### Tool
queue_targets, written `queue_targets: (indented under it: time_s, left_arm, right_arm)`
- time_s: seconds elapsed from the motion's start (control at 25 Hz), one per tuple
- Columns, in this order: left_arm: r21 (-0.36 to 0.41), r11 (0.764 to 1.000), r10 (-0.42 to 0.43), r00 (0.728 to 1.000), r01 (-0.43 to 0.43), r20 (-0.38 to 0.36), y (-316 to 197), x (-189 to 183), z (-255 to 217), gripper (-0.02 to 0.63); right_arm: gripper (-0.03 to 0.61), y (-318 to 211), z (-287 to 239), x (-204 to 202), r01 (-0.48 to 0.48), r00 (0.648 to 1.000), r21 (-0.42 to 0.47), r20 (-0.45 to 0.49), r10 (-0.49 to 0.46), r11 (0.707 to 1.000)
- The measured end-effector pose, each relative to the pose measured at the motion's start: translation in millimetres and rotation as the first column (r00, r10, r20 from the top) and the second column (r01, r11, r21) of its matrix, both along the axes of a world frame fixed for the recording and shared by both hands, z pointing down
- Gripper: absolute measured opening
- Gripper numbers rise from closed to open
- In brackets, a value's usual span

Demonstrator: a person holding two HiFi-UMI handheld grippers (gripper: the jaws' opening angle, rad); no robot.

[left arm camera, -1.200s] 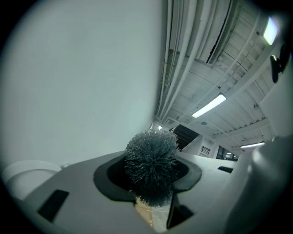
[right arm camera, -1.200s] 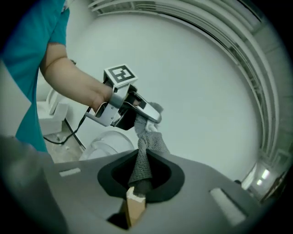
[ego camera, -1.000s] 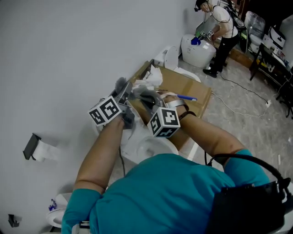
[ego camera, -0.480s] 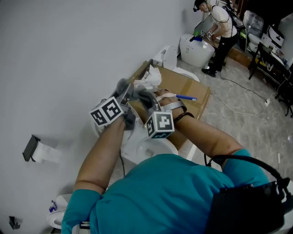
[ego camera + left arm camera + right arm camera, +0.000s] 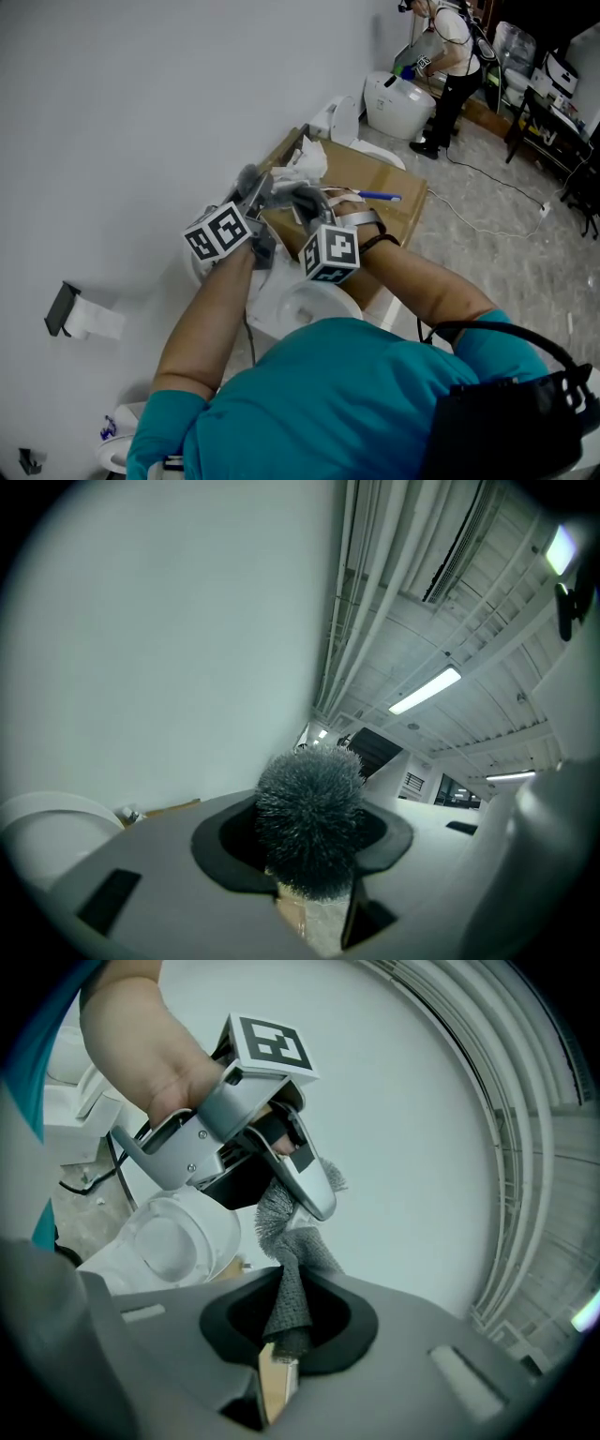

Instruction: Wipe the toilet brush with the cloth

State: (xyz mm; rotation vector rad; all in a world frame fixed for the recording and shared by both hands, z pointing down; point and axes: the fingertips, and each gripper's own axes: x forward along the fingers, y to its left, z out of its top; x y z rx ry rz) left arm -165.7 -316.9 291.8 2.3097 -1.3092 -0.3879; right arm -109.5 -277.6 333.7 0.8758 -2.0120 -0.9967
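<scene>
Between the jaws of my left tongs (image 5: 281,1183): the toilet brush (image 5: 309,822), clamped low on its pale neck. Jaws stand part-way apart around it. The grey bristle head stands out past the tips, close by the white wall (image 5: 169,649).

Right tongs (image 5: 277,1372): jaws pinched nearly together on one end of the grey cloth (image 5: 289,1288). The cloth runs up from them and lies against the underside of the bristles.

Step in hand, as I judge it: rubbing the brush head with the cloth. To do it well:
- Hold the left tongs level and firm, so the brush cannot twist in the grip.
- Work the right tongs in short strokes along the bristles, cloth taut enough to press but not enough to slip the pinch.
- Only a narrow strip touches now. Wrap more cloth round the head, and turn the brush to reach its far side.
- Risk: bristles snag the weave and drag the cloth free.

Position: brush and cloth touching, both in the air, carried by nothing. Right tips sit just below the left tips. Toilet (image 5: 309,305) underneath. Cardboard box (image 5: 380,187) beyond; in the head view the tongs show over its wall-side edge.
</scene>
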Motion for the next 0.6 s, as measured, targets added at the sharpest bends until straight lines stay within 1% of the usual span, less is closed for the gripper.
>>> queue_targets:
  time_s: [0.12, 0.32, 0.48, 0.6]
  left_arm:
    - [0.012, 1.0, -0.019, 1.0, 0.019, 0.015, -1.9, -3.3, -1.3, 0.183]
    - [0.009, 1.0, -0.002, 1.0, 0.002, 0.017, -4.2, -1.9, -0.8, 0.183]
    - [0.013, 1.0, -0.023, 0.999, 0.023, 0.033, -7.5, -9.2, -0.9, 0.184]
    - [0.016, 1.0, -0.015, 1.0, 0.014, 0.026, -7.5, -8.4, -2.6, 0.184]
  right_arm:
    - [0.025, -1.9, 2.9, 7.9, -0.012, 1.0, -0.009, 0.005, 0.012, 1.0]
    - [0.025, -5.5, 3.9, 14.9, -0.03, 0.999, -0.056, 0.038, 0.032, 0.998]
    - [0.026, -8.0, 4.7, 21.0, -0.044, 0.997, -0.084, 0.058, 0.049, 0.995]
    - [0.025, -9.4, 6.0, 26.3, -0.056, 0.996, -0.1, 0.07, 0.063, 0.993]
